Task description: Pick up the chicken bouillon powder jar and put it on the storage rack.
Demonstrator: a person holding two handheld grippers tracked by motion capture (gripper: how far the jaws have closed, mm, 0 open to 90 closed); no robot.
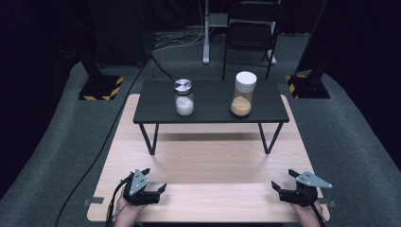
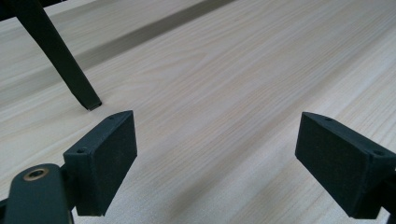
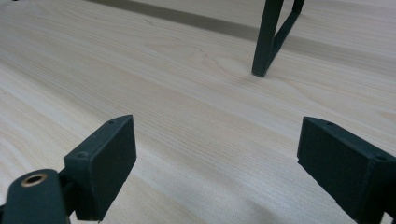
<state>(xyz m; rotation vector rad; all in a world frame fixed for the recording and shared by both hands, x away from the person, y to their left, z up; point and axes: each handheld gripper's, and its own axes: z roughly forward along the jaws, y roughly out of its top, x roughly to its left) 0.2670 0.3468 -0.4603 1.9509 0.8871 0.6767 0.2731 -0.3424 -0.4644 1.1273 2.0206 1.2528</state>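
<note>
The biggest risk sits with the light wooden table (image 1: 208, 165) and the low black shelf (image 1: 210, 101) standing on it: the shelf rests on thin angled legs (image 2: 65, 65), so if you reach across and knock its edge or a leg, I judge both jars could tip or slide off. Your left gripper (image 1: 153, 182) rests at the near left edge of the table, jaws spread wide with nothing but bare wood between them. Your right gripper (image 1: 283, 182) rests at the near right edge, equally released and empty. Both are well apart from the jars, so your approach is long and a rushed one could strike a jar side-on.

The taller jar (image 1: 242, 94), with a white lid, stands on the right part of the shelf and holds an orange-tan powder in roughly its lower third. The shorter jar (image 1: 184, 98), with a shiny metal lid, stands left of it, holding white grains to about half. Both look smooth-walled; an off-centre squeeze could let one slip.
</note>
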